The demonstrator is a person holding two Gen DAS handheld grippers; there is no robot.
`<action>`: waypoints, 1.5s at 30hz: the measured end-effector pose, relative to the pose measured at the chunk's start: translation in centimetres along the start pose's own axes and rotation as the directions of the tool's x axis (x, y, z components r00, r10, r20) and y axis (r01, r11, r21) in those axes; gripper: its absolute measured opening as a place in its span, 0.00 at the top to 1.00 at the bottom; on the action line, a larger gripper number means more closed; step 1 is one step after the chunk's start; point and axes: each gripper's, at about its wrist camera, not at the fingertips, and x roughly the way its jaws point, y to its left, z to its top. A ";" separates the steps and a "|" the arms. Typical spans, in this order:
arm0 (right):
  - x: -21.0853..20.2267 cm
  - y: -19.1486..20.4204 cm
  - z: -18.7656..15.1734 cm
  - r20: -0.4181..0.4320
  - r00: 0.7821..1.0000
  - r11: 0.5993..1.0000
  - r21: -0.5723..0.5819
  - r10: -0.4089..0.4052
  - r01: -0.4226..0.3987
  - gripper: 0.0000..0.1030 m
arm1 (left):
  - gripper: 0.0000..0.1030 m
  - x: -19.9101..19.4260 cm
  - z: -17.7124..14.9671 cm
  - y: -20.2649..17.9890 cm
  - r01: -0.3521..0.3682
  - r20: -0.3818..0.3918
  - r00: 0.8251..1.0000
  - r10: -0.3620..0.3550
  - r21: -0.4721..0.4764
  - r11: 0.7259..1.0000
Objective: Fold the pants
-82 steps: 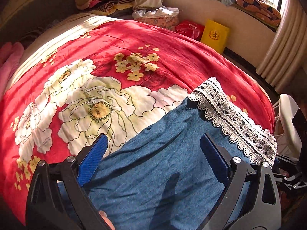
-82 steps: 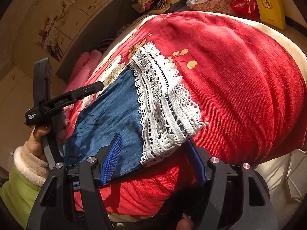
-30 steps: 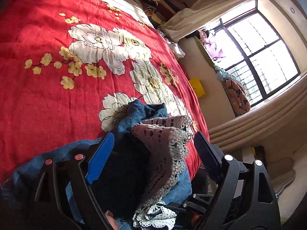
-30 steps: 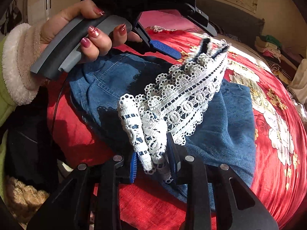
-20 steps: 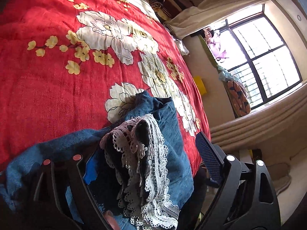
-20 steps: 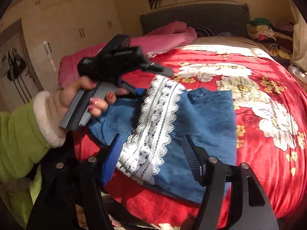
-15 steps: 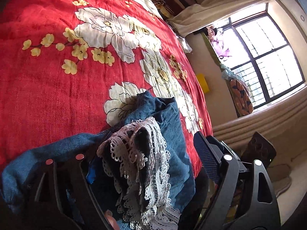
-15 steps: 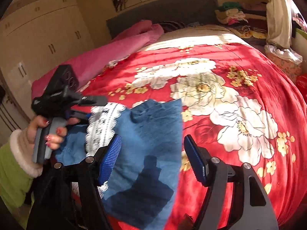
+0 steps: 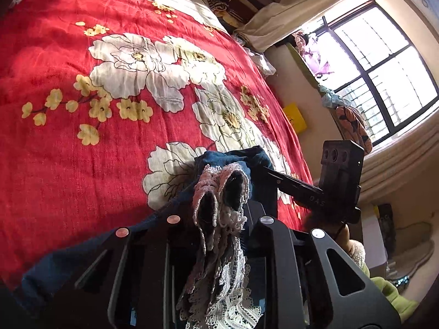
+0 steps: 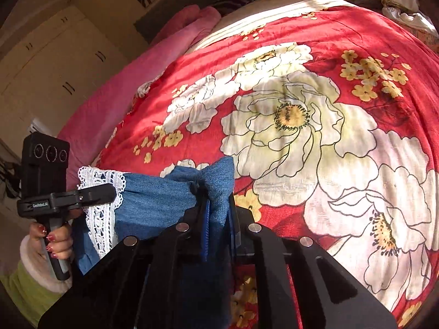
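We hold the blue denim pants (image 10: 153, 200) up near the bottom edge of the red flowered bedspread (image 10: 301, 115). Our left gripper (image 9: 219, 213) is closing on the white lace hem (image 9: 216, 260), bunched between its jaws. Our right gripper (image 10: 219, 213) is pinching the denim corner tight. The fold looks only started: the pants are still crumpled, not flat. The writing on the left gripper's bar is too small to read surely.
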 end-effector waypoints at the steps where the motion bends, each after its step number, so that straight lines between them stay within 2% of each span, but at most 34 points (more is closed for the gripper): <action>1: 0.5 0.2 -0.1 -0.015 0.999 0.999 -0.022 -0.030 0.029 0.90 | 0.87 0.6 0.2 0.4 -0.014 -0.010 1.000 0.013 -0.009 1.000; 3: 2.0 0.7 -0.4 -0.046 0.994 0.994 -0.061 -0.097 0.094 0.88 | 0.87 2.1 0.2 1.5 -0.098 -0.037 0.995 0.097 -0.019 0.995; 5: 2.8 0.8 -0.7 -0.053 0.991 0.990 -0.085 -0.119 0.114 0.84 | 0.85 3.0 -0.2 2.5 -0.113 -0.048 0.993 0.111 -0.043 0.993; 7: 2.1 0.6 -0.7 -0.036 0.994 0.992 -0.070 -0.103 0.101 0.82 | 0.70 2.6 -0.5 2.8 -0.133 -0.039 0.991 0.131 -0.060 0.989; 8: 1.4 0.5 -0.9 -0.027 0.995 0.994 -0.056 -0.094 0.093 0.72 | 0.65 2.1 -0.6 2.7 -0.129 -0.030 0.991 0.128 -0.056 0.990; 9: 0.5 0.5 -1.0 -0.007 0.996 0.995 -0.047 -0.088 0.087 0.56 | 0.56 1.5 -0.6 2.6 -0.126 -0.014 0.992 0.126 -0.052 0.991; 10: -0.6 0.6 -1.2 0.021 0.996 0.995 -0.046 -0.089 0.090 0.49 | 0.51 0.7 -0.6 2.5 -0.128 0.003 0.992 0.128 -0.053 0.990; 11: -1.7 0.8 -1.6 0.046 0.995 0.994 -0.052 -0.092 0.094 0.43 | 0.50 -0.1 -0.7 2.3 -0.134 0.019 0.991 0.136 -0.054 0.989; 13: -3.8 1.3 -2.3 0.080 0.993 0.993 -0.066 -0.089 0.094 0.43 | 0.42 -1.9 -1.1 1.6 -0.147 0.053 0.987 0.149 -0.043 0.988; 16: -6.5 2.1 -4.2 0.105 0.993 0.995 -0.077 -0.062 0.070 0.37 | 0.37 -4.1 -2.5 0.2 -0.181 0.090 0.979 0.183 -0.033 0.983; 20: -8.3 3.3 -7.3 0.095 0.994 0.994 -0.095 -0.049 0.058 0.34 | 0.30 -6.4 -6.0 -1.5 -0.161 0.121 0.979 0.166 -0.050 0.986; 23: -8.8 3.7 -9.6 0.071 0.996 0.994 -0.092 -0.045 0.051 0.33 | 0.30 -6.7 -9.0 -2.2 -0.161 0.109 0.980 0.169 -0.079 0.984; 26: -9.1 3.6 -11.4 0.055 0.998 0.997 -0.060 -0.043 0.047 0.33 | 0.30 -6.4 -11.7 -2.4 -0.126 0.084 0.987 0.136 -0.120 0.985; 31: -8.7 2.9 -13.4 0.023 0.999 1.000 0.008 -0.024 0.024 0.33 | 0.30 -4.6 -14.4 -3.3 -0.158 0.041 0.986 0.164 -0.116 0.981; 32: -8.6 2.7 -13.6 0.017 1.000 1.000 0.025 -0.019 0.018 0.33 | 0.30 -4.0 -14.7 -3.4 -0.185 0.023 0.982 0.189 -0.115 0.976; 35: -7.5 2.7 -14.0 -0.034 0.999 0.999 0.034 -0.003 0.004 0.33 | 0.44 -2.7 -15.4 -3.8 -0.288 0.009 0.957 0.290 -0.086 0.954; 36: -7.0 2.7 -14.1 -0.050 0.999 0.999 0.041 0.005 -0.003 0.36 | 0.58 -2.2 -15.6 -3.8 -0.315 0.005 0.949 0.316 -0.077 0.946; 37: -6.4 2.7 -14.2 -0.066 0.997 0.999 0.046 0.031 -0.028 0.43 | 0.71 -1.8 -15.7 -3.8 -0.343 0.000 0.939 0.344 -0.071 0.936; 38: -5.8 2.8 -14.4 -0.090 0.994 0.997 0.048 0.060 -0.056 0.75 | 0.73 -1.6 -16.0 -3.8 -0.361 0.001 0.932 0.362 -0.060 0.931; 39: -5.4 3.1 -14.6 -0.102 0.993 0.998 0.035 0.053 -0.049 0.86 | 0.82 -1.6 -16.1 -3.9 -0.371 0.006 0.928 0.371 -0.052 0.927; 40: -5.6 3.6 -14.8 -0.095 0.995 1.000 0.003 0.031 -0.031 0.86 | 0.88 -1.9 -16.1 -4.1 -0.371 0.009 0.928 0.372 -0.050 0.927; 41: -6.0 3.9 -14.8 -0.079 0.996 1.000 -0.014 0.026 -0.027 0.86 | 0.91 -2.4 -16.1 -4.3 -0.368 0.016 0.929 0.369 -0.045 0.929; 43: -6.5 3.7 -14.8 -0.074 0.997 0.999 -0.009 0.033 -0.034 0.86 | 0.91 -3.0 -16.2 -4.6 -0.378 0.022 0.925 0.379 -0.030 0.925; 45: -6.0 3.4 -15.2 -0.099 0.995 1.000 -0.022 -0.007 0.005 0.81 | 0.91 -2.6 -16.8 -4.4 -0.391 0.003 0.920 0.391 -0.028 0.920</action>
